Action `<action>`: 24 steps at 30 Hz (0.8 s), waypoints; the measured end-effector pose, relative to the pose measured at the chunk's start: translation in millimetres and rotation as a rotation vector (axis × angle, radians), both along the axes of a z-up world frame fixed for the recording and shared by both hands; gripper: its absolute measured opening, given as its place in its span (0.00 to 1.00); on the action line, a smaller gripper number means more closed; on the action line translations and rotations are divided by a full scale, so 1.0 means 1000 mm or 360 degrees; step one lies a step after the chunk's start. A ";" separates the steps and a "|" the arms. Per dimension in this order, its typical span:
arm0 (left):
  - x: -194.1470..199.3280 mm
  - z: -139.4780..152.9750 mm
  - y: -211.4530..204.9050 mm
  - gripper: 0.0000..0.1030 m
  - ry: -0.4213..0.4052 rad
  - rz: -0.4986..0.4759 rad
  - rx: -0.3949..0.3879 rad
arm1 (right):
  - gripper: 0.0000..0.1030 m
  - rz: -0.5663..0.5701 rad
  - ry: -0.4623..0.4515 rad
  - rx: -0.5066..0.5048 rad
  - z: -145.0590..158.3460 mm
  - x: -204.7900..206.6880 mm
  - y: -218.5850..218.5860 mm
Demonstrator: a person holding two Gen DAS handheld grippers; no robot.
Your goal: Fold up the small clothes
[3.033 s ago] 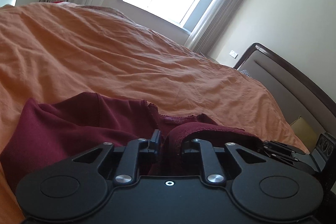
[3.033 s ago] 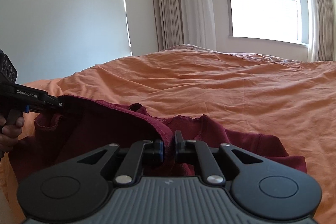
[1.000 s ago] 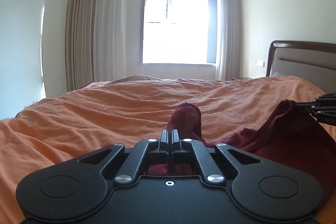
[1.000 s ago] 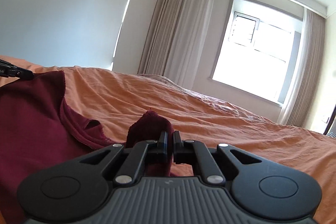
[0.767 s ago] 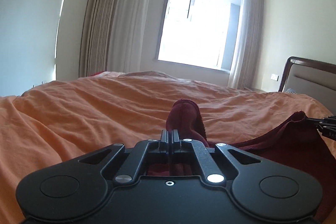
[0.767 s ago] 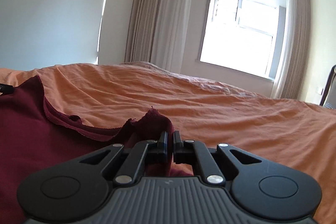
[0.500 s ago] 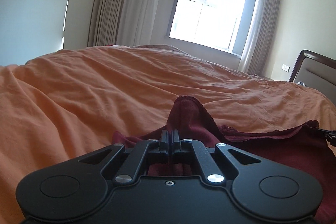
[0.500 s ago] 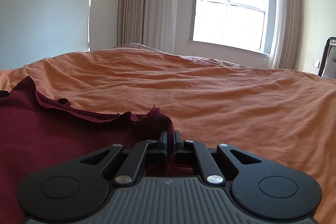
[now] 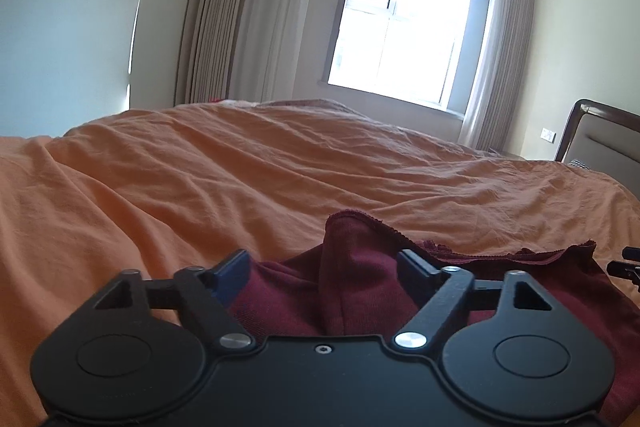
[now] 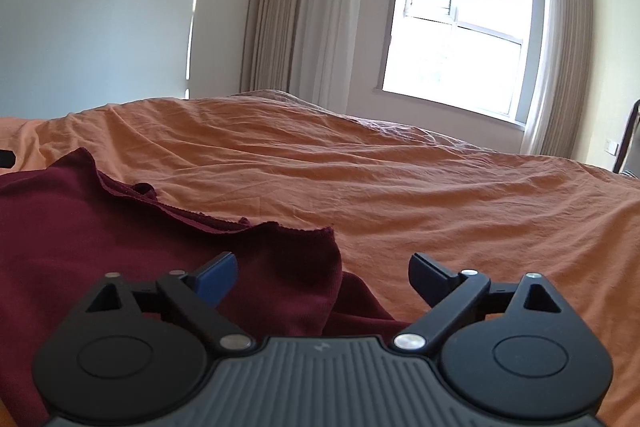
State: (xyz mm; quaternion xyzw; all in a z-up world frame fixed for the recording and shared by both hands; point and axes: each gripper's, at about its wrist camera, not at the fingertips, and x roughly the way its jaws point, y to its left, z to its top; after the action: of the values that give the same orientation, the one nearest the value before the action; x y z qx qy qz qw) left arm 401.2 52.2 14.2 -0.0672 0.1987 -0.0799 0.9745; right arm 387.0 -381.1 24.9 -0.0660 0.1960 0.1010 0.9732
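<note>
At the bottom centre of both wrist views, the maroon garment [image 9: 360,291] is lying on the orange bedsheet [image 9: 240,179], bunched low against the black tool bodies. The left hand-held gripper [image 9: 324,269] is opening, its jaws standing wide apart with a raised ridge of cloth between them that neither pad is pressing; the right hand-held gripper [image 10: 322,273] is opening too, with a loose corner flap of the same garment standing up between its spread jaws, likewise unpinched. In the left view the hem is running toward the right edge of the frame, where the tip of the other tool is just showing; in the right view the cloth is filling the lower left and the bare sheet is spreading to the right. The risk from here, as I judge it, is that the 2 released corners are not lying flat: the peaked fold at centre and the upright flap could slump sideways, spoiling any straight edge the fold needs. A pad dragging out through the ridge could also catch the knit and pull the layer askew. The wrinkled, soft bedsheet is offering little firm backing, so a later press could shift the whole piece. Whether the lower layers are aligned I cannot tell, since the tool bodies are hiding them.
</note>
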 end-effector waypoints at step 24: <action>-0.029 -0.062 0.002 1.00 -0.0038 0.0061 -0.0038 | 1.00 -0.0050 -0.0077 -0.0607 -0.035 0.111 0.117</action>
State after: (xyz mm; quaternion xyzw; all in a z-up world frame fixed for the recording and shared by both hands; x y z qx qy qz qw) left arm 371.7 53.8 -48.1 -0.0816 0.1846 -0.0642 0.9773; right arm 498.3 -263.6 -10.6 -0.2486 0.1892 0.0450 0.9489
